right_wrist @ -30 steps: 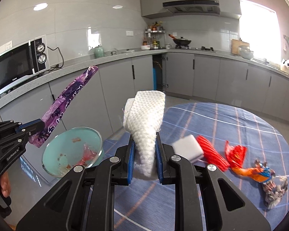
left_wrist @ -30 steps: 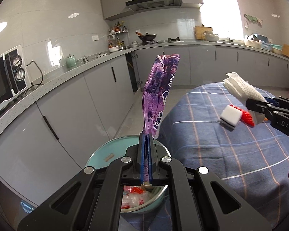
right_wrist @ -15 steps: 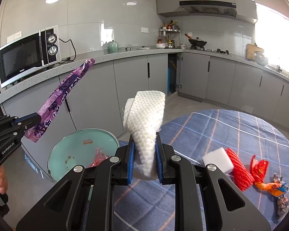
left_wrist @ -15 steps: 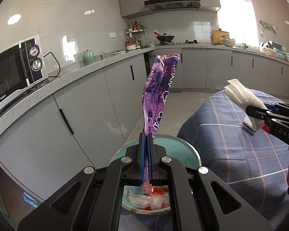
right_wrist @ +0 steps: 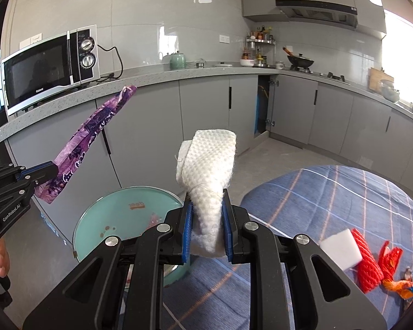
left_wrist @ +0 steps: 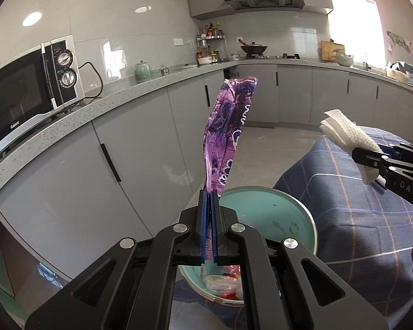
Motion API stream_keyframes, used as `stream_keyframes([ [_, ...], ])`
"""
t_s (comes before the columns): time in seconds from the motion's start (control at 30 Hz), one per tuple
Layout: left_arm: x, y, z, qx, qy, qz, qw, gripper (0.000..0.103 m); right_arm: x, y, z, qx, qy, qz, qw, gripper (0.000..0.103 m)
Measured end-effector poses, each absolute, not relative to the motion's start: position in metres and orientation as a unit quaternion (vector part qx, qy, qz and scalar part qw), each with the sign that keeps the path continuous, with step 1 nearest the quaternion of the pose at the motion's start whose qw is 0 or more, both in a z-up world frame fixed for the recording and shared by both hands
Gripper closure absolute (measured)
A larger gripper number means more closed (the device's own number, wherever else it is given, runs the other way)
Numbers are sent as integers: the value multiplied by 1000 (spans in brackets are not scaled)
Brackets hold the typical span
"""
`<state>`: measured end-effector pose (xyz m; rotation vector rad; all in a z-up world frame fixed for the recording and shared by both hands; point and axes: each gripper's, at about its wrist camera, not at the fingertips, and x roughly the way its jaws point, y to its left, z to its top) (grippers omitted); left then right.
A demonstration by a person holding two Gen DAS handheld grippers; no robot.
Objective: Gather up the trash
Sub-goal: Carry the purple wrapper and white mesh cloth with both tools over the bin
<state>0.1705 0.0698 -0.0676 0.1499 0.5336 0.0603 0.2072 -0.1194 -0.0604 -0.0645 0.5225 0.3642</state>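
Observation:
My left gripper (left_wrist: 209, 200) is shut on a long purple plastic wrapper (left_wrist: 228, 134) that stands up from the jaws, above the teal trash bin (left_wrist: 264, 214). The bin holds clear and red wrappers (left_wrist: 225, 283). My right gripper (right_wrist: 206, 214) is shut on a white textured paper towel (right_wrist: 208, 162), held just right of the bin (right_wrist: 118, 220) and above the table edge. In the right wrist view the left gripper (right_wrist: 45, 170) and its wrapper (right_wrist: 88, 134) show at the left. In the left wrist view the right gripper (left_wrist: 371, 156) and towel (left_wrist: 349, 134) show at the right.
A round table with a blue plaid cloth (right_wrist: 330, 192) carries a white sponge (right_wrist: 340, 249), red mesh netting (right_wrist: 367, 264) and orange scraps (right_wrist: 399, 284). Grey cabinets (left_wrist: 140, 148) and a counter with a microwave (right_wrist: 49, 66) run behind the bin.
Both grippers have moved left with their loads, toward the bin. The bin now sits further into both views, and the table trash has slid to the right.

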Motion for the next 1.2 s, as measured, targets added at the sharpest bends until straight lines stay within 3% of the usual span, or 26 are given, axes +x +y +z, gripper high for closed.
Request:
stream_keyframes([
  [1.2, 174, 86, -72, 60, 279, 53, 957, 99, 228, -71, -72, -70, 268, 229, 933, 83],
])
